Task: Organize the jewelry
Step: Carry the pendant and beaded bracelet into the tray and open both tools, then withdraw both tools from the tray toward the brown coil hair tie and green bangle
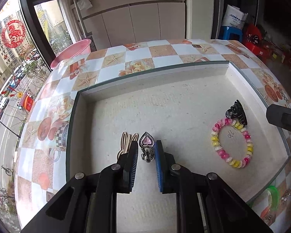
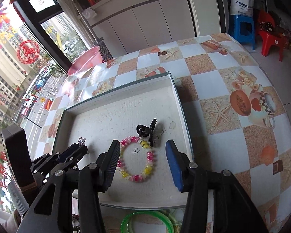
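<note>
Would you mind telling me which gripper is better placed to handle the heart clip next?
Left. The left gripper already has the heart clip between its open fingers in the tray; the right gripper hovers over the bracelet.

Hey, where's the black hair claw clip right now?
The black claw clip lies inside the white tray, near its right wall, touching the far edge of the pink-and-yellow coil bracelet, just ahead of the open right hand-held gripper.

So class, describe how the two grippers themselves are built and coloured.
The left gripper and right gripper are alike: black angular linkages joined by round silver pins, with flat ribbed fingers, some faces blue, some black. No cables or sleeves show.
</note>
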Demonstrator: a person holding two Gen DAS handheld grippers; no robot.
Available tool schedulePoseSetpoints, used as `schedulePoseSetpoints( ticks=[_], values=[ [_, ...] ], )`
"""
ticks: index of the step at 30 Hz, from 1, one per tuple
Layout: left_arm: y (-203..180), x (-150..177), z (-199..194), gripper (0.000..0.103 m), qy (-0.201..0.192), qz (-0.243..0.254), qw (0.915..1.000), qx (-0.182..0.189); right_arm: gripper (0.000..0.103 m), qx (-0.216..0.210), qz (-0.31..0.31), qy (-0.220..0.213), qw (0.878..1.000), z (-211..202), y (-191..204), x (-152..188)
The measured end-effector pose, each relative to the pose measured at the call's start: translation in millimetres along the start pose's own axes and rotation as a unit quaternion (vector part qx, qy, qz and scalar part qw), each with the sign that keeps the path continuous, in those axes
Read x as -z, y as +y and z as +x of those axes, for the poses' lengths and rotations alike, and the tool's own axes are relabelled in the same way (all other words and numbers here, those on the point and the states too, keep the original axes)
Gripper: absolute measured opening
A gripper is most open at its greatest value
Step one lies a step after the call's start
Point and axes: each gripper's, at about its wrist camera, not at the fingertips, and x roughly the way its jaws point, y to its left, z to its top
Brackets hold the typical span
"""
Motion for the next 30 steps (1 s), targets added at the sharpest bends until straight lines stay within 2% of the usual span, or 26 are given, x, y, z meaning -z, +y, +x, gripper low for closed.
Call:
schedulePoseSetpoints(
  ticks=[1,2,3,10,12,14,18,21,25,30],
  values=[
    [0.6,-1.1,-0.6,0.067,0.0,-0.003,1.0,0.0,0.052,-0.003,0.005,-0.004,1.0,-4.5,-1.8,-0.4],
    [1.6,-1.5,-2.6,0.093,-0.003,-0.008,1.0,-0.003,0.052,-0.006,0.008,-0.006,1.0,-8.9,-3.2,-0.7],
    [3.0,-1.6,-8.0,0.103,-0.021,-0.016,0.9995,-0.015,0.052,-0.009,0.01,-0.009,1.0,-13.1,-4.5,-0.6],
    [4.0,-6.9,-36.3,0.103,-0.055,-0.014,0.9982,-0.016,0.054,-0.013,0.013,-0.014,1.0,-29.0,-9.8,4.3],
    [6.7,-5.4,-45.9,0.103,-0.059,-0.017,0.9981,-0.009,0.064,-0.02,0.012,-0.01,1.0,-30.9,-10.1,8.3],
    [9.2,-2.2,-55.8,0.103,-0.061,-0.019,0.9979,-0.004,0.083,-0.029,0.01,-0.006,1.0,-34.0,-8.8,13.5],
    [18.3,11.1,-80.1,0.103,-0.069,-0.037,0.9966,0.024,0.086,-0.041,0.006,-0.01,0.999,-45.4,-4.6,25.4],
    [25.4,25.2,-98.6,0.103,-0.077,-0.043,0.9955,0.037,0.101,-0.051,0.006,-0.015,0.999,-57.0,-1.4,34.3],
    [33.3,47.2,-121.9,0.103,-0.086,-0.046,0.994,0.051,0.103,-0.048,-0.003,-0.031,0.998,-75.5,5.6,46.7],
    [37.1,74.5,-145.6,0.103,-0.093,-0.036,0.9938,0.049,0.103,-0.045,-0.008,-0.059,0.997,-101.3,14.0,62.1]
  ],
)
